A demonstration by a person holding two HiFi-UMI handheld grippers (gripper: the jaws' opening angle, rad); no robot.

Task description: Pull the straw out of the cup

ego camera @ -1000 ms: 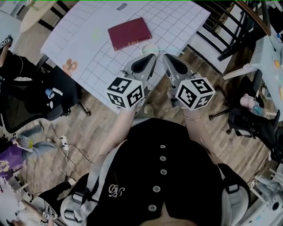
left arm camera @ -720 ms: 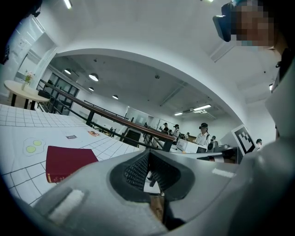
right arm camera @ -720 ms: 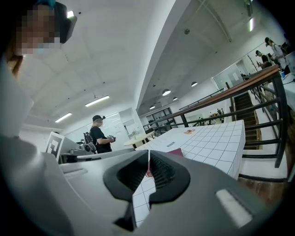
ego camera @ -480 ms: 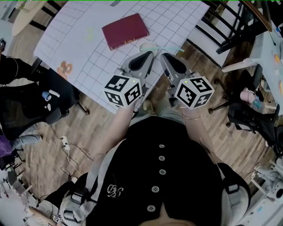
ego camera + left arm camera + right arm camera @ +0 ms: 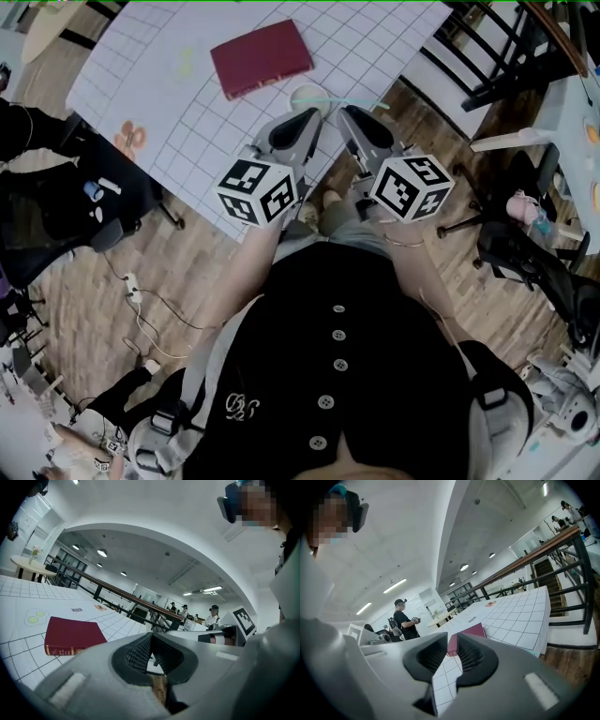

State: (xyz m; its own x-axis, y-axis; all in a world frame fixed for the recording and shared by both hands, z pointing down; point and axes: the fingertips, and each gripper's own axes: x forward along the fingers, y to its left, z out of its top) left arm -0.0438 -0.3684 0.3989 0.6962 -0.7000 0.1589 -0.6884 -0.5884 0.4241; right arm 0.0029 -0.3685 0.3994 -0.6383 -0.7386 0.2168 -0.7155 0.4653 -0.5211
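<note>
Head view: the thin pale-green straw (image 5: 342, 103) leans from the pale round cup (image 5: 306, 96) near your tips; probably light and bendy, so pinch its free end. Left gripper view: your left gripper (image 5: 151, 638) is closed, empty. Right gripper view: your right gripper (image 5: 452, 641) has just been opening, jaws slightly apart, empty.

Book (image 5: 261, 58) on table (image 5: 375, 37), cup (image 5: 307, 97) just before it by the table's near edge
</note>
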